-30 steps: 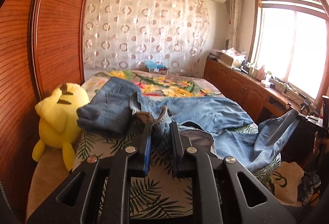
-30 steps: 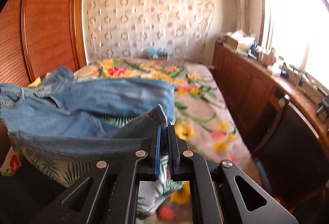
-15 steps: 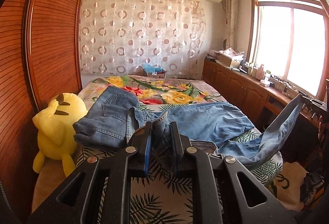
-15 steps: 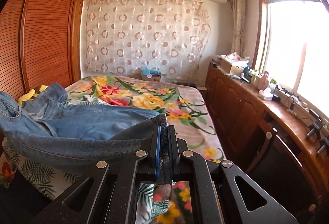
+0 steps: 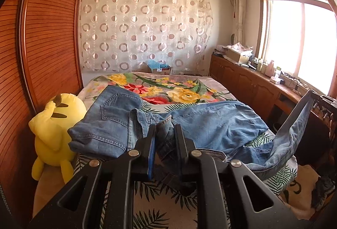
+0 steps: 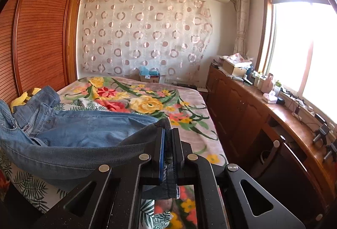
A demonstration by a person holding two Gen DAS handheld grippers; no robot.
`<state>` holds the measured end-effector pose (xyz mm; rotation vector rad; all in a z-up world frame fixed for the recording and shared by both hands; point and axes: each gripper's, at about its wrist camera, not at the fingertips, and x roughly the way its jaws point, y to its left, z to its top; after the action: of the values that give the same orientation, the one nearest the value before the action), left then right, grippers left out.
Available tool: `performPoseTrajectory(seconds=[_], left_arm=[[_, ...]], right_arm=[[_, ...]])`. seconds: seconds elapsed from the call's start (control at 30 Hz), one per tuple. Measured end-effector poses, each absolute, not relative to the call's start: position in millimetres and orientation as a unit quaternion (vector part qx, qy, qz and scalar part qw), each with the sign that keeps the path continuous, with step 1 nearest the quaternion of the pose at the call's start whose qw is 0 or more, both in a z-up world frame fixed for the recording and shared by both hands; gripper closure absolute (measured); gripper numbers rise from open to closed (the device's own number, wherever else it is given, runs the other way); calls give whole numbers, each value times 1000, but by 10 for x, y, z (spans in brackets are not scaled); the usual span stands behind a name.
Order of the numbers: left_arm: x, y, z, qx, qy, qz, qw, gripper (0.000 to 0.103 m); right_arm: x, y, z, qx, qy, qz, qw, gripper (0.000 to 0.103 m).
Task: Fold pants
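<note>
denim fills the near part of both views: the jeans [image 5: 210, 123] lie across the foot of the bed [image 5: 168, 90], spread over a leaf-print cover and partly over the flowered blanket [image 6: 147, 102] behind it. the left gripper [image 5: 165, 130] has its fingers [image 5: 152, 140] clenched on a bunched fold of the jeans near the waist, and a studded edge of the cloth sticks up between the tips. left of that grip the seat of the jeans, with a back pocket showing, lies doubled over near the bed's left side, just beside a yellow plush toy [image 5: 54, 123] that leans by the wooden wardrobe [image 5: 46, 39].

the right gripper [image 6: 167, 134] has its fingers [image 6: 161, 151] pinched nearly shut on the hem of one leg, and the hem pokes up past the tips while a bit of cloth hangs below them. in the left wrist view that leg rises off the bed's right edge towards the wooden cabinets [image 6: 242, 107] under the window [image 5: 294, 39]. in the right wrist view the held leg sags in a long curve away to the left.

the long axis of the jeans runs crosswise over the bed, waist to the left and legs to the right. the other leg lies flat on the cover, pointing right.
</note>
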<state>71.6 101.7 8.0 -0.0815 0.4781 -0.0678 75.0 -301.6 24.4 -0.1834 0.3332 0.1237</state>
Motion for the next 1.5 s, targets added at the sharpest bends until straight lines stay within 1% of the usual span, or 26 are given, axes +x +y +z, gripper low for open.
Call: performPoseTrajectory(seconds=[0.3, 0.6, 0.77, 1.0, 1.13, 1.27, 1.5], left_arm=[[1138, 1037, 54, -30, 244, -27, 969, 86], [1624, 1062, -166, -25, 269, -26, 962, 86], [1792, 1092, -222, -31, 276, -23, 960, 86], [2005, 1105, -89, -32, 263, -20, 964, 86], [2156, 1136, -58, -32, 260, -17, 965, 86], [2341, 1168, -49, -31, 264, -14, 964, 86], [2651, 1218, -134, -27, 278, -5, 960, 86]], right_arm=[[1016, -3047, 211, -108, 169, 50, 978, 97], [1303, -2980, 95, -107, 192, 41, 975, 97], [1407, -2941, 203, -112, 193, 38, 974, 97], [1529, -2953, 538, -118, 177, 37, 976, 97], [1644, -2935, 628, -124, 175, 36, 976, 97], [1843, -2901, 628, -127, 179, 37, 975, 97], [2275, -2795, 472, -134, 194, 35, 971, 97]])
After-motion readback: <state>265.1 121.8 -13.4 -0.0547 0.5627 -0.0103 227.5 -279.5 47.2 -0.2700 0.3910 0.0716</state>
